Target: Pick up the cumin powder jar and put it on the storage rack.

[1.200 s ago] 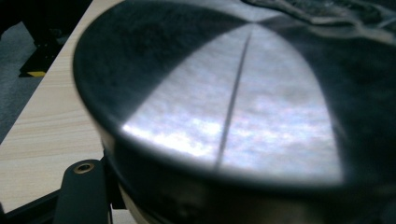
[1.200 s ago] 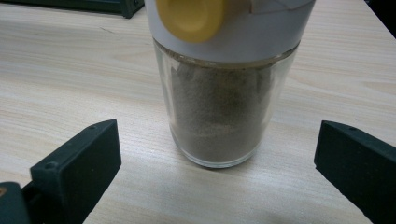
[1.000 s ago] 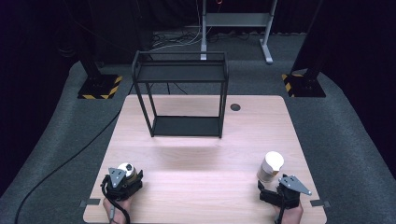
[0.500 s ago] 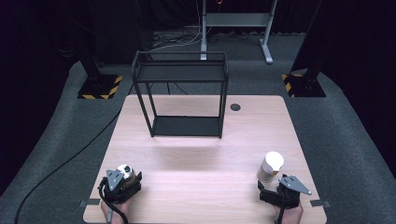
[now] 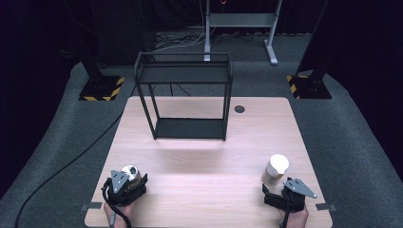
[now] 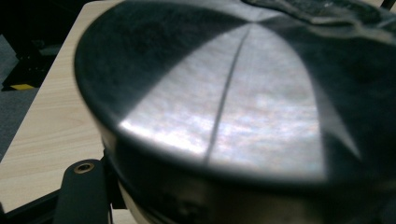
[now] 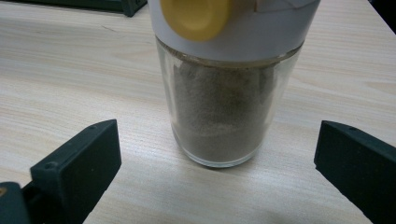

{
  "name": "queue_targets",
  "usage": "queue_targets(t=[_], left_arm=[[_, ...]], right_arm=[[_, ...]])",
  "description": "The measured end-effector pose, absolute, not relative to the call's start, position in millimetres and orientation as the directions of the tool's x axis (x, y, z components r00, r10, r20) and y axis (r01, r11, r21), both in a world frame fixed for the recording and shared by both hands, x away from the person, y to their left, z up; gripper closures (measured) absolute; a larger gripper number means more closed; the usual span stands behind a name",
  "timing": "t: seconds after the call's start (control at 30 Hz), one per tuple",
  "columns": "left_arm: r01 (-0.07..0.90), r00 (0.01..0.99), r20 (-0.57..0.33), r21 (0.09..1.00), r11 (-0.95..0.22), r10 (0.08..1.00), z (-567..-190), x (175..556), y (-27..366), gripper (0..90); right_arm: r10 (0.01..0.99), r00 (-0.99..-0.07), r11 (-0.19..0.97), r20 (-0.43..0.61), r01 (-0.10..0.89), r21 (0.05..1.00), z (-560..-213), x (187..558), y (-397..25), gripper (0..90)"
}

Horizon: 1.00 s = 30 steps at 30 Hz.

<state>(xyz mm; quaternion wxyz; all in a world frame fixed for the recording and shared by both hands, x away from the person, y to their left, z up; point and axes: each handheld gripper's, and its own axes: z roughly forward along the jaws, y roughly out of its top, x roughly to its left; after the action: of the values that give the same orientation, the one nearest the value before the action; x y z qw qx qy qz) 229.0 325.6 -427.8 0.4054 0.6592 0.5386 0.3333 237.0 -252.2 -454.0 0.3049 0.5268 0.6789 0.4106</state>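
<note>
At the lower left of the high view, the left tongs point(image 5: 134, 179) sit tight against a shiny tin point(image 5: 129, 172); whether they squeeze it, I cannot tell. At the lower right, the right tongs point(image 7: 219, 163) are spread wide around the spice jar point(image 7: 226, 88). One hard bump could tip that tall jar over on the worktop point(image 5: 204, 190).

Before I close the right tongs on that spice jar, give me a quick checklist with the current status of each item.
1. Right tongs open wide enough for the jar: ok, a jaw stands on each side with a gap.
2. Spice jar upright on the table: ok.
3. Jar centred between the jaws: ok in the right gripper view, though it sits ahead of the tips, so advance first.
4. Jar lid shut: cannot tell; a yellow cap shows on it.
5. Left tongs secure on the metal-lidded container: cannot tell, the view is too close.
6. Path to the black shelf rack free: ok.
</note>
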Motion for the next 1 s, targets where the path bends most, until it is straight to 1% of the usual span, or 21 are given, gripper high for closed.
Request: queue_targets(t=[0.4,1.0], left_arm=[[0.434,0.226,0.009,0.894,-0.109,0.974,-421.0,232.1,319.0,30.5],[0.412,0.359,0.021,0.894,-0.178,0.933,-387.7,278.2,306.8,30.5]], right_arm=[[0.965,-0.26,0.103,0.023,0.461,0.881,-454.7,236.3,-253.1,0.0],[0.966,-0.256,0.104,0.023,0.471,0.876,-453.3,237.6,-252.3,0.0]])
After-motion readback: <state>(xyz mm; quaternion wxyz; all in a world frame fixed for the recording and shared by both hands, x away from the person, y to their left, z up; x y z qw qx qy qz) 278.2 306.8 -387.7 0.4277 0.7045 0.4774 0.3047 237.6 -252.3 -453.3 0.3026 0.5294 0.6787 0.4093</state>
